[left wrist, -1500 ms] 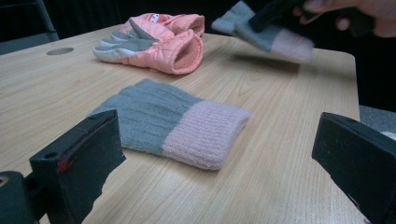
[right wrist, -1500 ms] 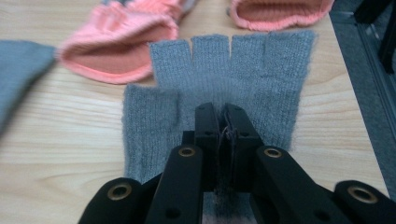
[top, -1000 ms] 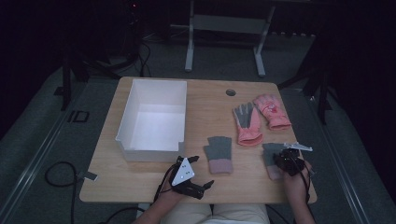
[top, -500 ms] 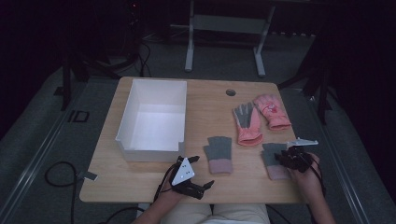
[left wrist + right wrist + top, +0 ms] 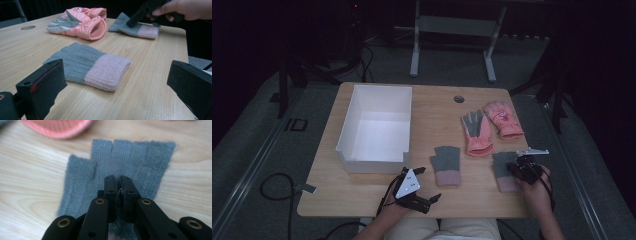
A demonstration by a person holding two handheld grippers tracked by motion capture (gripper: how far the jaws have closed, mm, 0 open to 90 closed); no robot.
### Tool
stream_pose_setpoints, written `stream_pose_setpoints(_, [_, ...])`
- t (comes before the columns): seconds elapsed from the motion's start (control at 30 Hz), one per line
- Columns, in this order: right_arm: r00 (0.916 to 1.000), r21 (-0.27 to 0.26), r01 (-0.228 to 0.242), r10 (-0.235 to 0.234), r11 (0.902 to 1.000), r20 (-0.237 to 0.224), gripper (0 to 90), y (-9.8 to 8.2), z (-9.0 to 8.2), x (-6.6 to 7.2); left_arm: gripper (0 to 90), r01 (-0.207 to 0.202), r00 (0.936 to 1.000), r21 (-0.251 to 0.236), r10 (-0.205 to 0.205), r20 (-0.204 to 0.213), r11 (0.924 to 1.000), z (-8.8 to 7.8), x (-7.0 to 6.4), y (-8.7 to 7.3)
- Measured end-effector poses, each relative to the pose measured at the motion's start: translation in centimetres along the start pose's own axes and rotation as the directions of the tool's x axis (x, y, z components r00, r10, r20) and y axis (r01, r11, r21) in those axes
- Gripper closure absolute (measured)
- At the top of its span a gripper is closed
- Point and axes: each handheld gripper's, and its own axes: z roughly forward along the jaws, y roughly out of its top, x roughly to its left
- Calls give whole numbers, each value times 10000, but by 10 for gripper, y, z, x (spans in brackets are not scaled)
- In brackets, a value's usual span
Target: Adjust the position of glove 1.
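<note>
Two grey fingerless gloves with pink cuffs lie flat on the wooden table. My right gripper (image 5: 517, 169) (image 5: 118, 181) points down at the right-hand grey glove (image 5: 503, 165) (image 5: 130, 157). Its jaws have just been closing and are now shut, pinching a fold of the glove's knit near the palm. The other grey glove (image 5: 446, 164) (image 5: 87, 66) lies in front of my left gripper (image 5: 428, 184) (image 5: 117, 82), which is open and holds nothing. In the left gripper view, the right gripper (image 5: 132, 22) presses down on the far grey glove (image 5: 140, 28).
A pair of pink gloves (image 5: 487, 127) (image 5: 82, 21), one palm-up with grey fingers, lies behind the grey ones. A white open box (image 5: 377, 127) stands at the table's left. A round cable hole (image 5: 459, 99) sits near the far edge. The table's right edge is close to my right hand.
The right hand has shifted slightly over the right grey glove and its gripper now bears down on it. The left gripper has not moved.
</note>
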Motion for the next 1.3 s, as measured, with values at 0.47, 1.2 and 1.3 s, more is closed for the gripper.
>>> stream_pose_setpoints(0.47, [9988, -1621, 175, -245, 9866, -416, 850, 54, -59, 68, 13, 37, 10000, 11, -37, -15, 10000, 0, 0, 0])
stream_pose_setpoints(1.2, [9762, -903, 146, -337, 9958, -2144, 847, 70, 7, 173, 14, -59, 9999, -63, 58, -111, 10000, -1, 0, 0])
stream_pose_setpoints(1.3, [9745, -740, -53, -115, 9972, -2242, 846, 69, 14, 175, 14, -129, 9998, -34, 129, -143, 9999, -1, -1, 0])
